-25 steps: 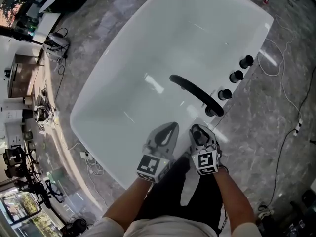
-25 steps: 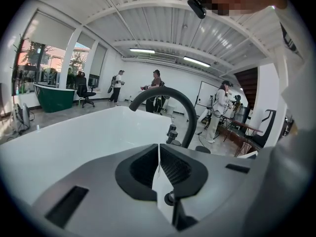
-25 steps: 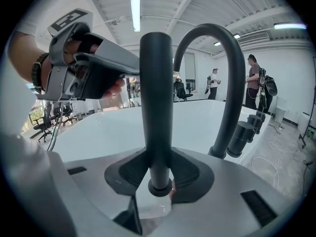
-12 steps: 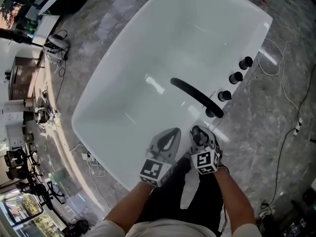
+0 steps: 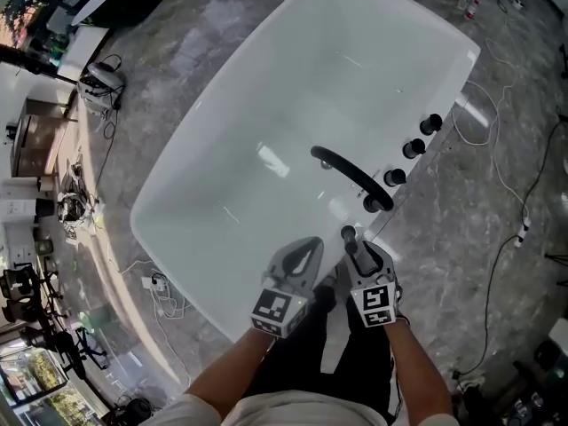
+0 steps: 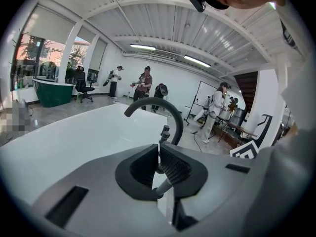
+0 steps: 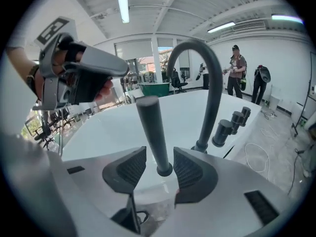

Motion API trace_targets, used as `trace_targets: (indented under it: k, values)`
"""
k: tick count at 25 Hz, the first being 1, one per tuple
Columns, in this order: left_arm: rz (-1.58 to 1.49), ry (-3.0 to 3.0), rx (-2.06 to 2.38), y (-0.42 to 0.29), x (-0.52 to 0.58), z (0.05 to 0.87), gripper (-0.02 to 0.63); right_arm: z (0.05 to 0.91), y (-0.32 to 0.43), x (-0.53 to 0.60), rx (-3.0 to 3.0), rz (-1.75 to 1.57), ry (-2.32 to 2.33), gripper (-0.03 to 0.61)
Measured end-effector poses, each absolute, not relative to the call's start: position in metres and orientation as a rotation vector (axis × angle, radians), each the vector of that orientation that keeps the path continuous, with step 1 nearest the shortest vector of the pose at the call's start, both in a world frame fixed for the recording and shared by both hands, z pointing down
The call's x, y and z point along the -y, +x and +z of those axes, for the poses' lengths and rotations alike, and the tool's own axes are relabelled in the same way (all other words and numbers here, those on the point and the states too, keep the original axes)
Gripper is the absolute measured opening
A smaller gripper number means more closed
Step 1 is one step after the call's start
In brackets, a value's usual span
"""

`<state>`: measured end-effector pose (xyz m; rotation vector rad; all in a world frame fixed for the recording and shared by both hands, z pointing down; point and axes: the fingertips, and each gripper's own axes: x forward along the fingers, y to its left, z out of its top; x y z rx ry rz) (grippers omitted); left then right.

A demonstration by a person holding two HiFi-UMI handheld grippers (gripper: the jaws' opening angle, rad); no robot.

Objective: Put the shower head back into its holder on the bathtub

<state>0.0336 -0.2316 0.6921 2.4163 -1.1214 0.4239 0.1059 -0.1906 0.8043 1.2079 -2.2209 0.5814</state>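
Compared with the earlier frames, the right gripper (image 7: 160, 152) sits slightly lower in the head view, and the top of the shower head (image 7: 153, 132) shows just beyond its jaw tips. Its jaws are spread, with the black, stick-shaped shower head between the ribbed pads and a narrow gap on each side. The shower head's long axis is upright, leaning a little toward the upper left of the right gripper view, and its foot rests in a round collar on the rim of the white bathtub (image 5: 266, 105). The left gripper (image 6: 159, 154) hangs just left of it, jaws pressed together on nothing. Beyond the shower head, the black arched faucet (image 5: 351, 174) curves over the basin, followed along the rim by three black knobs (image 5: 414, 149).
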Motion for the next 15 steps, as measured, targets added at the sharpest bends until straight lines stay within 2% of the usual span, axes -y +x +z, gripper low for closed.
trace_targets:
  k: [2, 5, 8, 15]
  values:
    - [0.436, 2.418, 1.091, 0.033, 0.221, 0.678, 0.015, 0.769, 0.102, 0.179, 2.244, 0.639, 1.243, 0.171]
    - [0.455, 2.406, 1.031, 0.036, 0.207, 0.645, 0.015, 0.692, 0.09, 0.174, 2.306, 0.673, 1.3, 0.127]
    - [0.423, 2.463, 0.965, 0.049, 0.214, 0.599, 0.015, 0.615, 0.089, 0.194, 2.349, 0.558, 1.4, 0.082]
    - [0.351, 2.568, 0.854, 0.093, 0.179, 0.507, 0.015, 0.497, 0.119, 0.177, 2.359, 0.441, 1.622, 0.044]
